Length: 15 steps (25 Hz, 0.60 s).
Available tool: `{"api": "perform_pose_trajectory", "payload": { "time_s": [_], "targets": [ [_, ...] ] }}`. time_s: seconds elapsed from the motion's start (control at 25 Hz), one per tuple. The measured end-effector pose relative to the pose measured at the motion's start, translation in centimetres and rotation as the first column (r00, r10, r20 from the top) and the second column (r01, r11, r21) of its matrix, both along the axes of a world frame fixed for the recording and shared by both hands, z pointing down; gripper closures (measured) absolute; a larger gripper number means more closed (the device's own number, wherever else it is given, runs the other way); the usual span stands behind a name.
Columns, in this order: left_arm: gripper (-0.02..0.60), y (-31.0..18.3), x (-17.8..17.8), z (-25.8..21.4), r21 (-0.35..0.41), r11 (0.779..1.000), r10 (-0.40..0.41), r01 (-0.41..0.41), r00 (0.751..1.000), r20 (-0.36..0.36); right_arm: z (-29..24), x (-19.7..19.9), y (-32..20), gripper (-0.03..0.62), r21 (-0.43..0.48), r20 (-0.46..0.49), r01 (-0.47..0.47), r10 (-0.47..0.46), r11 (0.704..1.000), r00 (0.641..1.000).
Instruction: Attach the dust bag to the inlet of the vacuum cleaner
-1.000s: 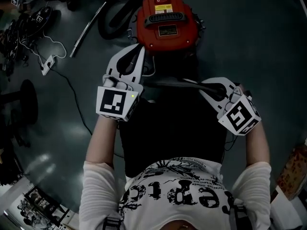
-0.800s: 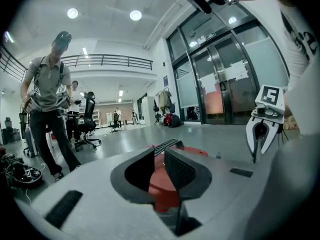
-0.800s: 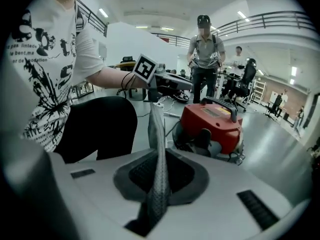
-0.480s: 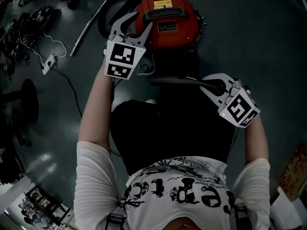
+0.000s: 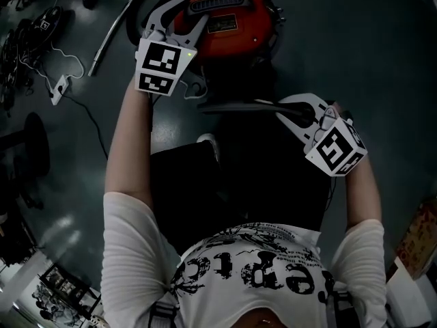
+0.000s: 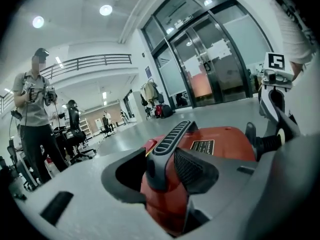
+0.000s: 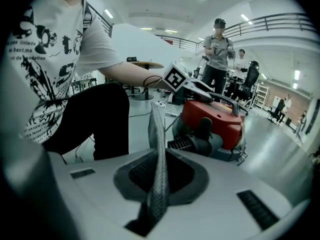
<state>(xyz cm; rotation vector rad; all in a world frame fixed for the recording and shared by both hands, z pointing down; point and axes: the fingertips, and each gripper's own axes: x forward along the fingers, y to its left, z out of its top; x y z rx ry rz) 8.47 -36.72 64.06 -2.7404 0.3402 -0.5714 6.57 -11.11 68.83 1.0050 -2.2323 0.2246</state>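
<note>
The red vacuum cleaner (image 5: 225, 26) stands on the floor at the top of the head view. My left gripper (image 5: 193, 10) is over it. In the left gripper view its jaws (image 6: 162, 154) are opening on either side of the vacuum's black handle (image 6: 170, 136), and the pads do not press on it. My right gripper (image 5: 281, 112) is nearer the person, shut on the dust bag's thin grey edge (image 7: 159, 174). That edge shows as a dark strip (image 5: 232, 106) running left from the jaws. In the right gripper view the vacuum (image 7: 215, 114) lies beyond the bag, its black port (image 7: 204, 129) facing me.
A black hose (image 5: 140, 9) and a metal tube (image 5: 109, 33) lie left of the vacuum. A white power strip (image 5: 58, 87) and cables are at far left, a chair base (image 5: 27, 142) below them. People stand in the background (image 6: 35, 99), (image 7: 217, 49).
My left gripper has left the bag's edge, moved away from the person to the vacuum's handle and opened. The right gripper has stayed on the bag, sinking slightly.
</note>
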Motion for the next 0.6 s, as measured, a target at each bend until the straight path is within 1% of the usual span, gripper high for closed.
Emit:
{"api": "perform_pose_trajectory", "payload": {
  "time_s": [0.04,0.12,0.24,0.4,0.52,0.6],
  "targets": [
    [0.413,0.2,0.0,0.0,-0.004,1.0,0.011,-0.011,1.0,-0.001,0.1,0.0,0.1,0.571,0.01,-0.015,0.0,0.0,1.0,1.0],
    [0.414,0.4,0.0,-0.2,-0.001,0.999,0.038,-0.038,0.999,0.022,0.1,0.3,0.1,0.571,0.035,-0.045,-0.005,0.006,0.999,0.999],
    [0.414,0.1,0.2,-0.4,0.004,0.997,0.079,-0.08,0.996,0.045,0.1,1.1,-0.7,0.569,0.066,-0.056,-0.027,0.03,0.997,0.998],
    [0.414,0.0,-0.2,0.2,-0.012,0.992,0.124,-0.124,0.992,0.031,1.0,1.3,-1.0,0.567,0.067,-0.064,-0.039,0.043,0.997,0.997],
    [0.414,-0.2,-0.5,0.2,-0.022,0.991,0.135,-0.134,0.991,0.018,1.4,1.6,-1.9,0.557,0.095,-0.066,-0.047,0.053,0.994,0.996],
    [0.414,-0.2,-0.5,-0.1,-0.027,0.99,0.137,-0.137,0.991,0.003,1.2,1.7,-2.3,0.554,0.118,-0.085,-0.045,0.055,0.992,0.995]
  ]
}}
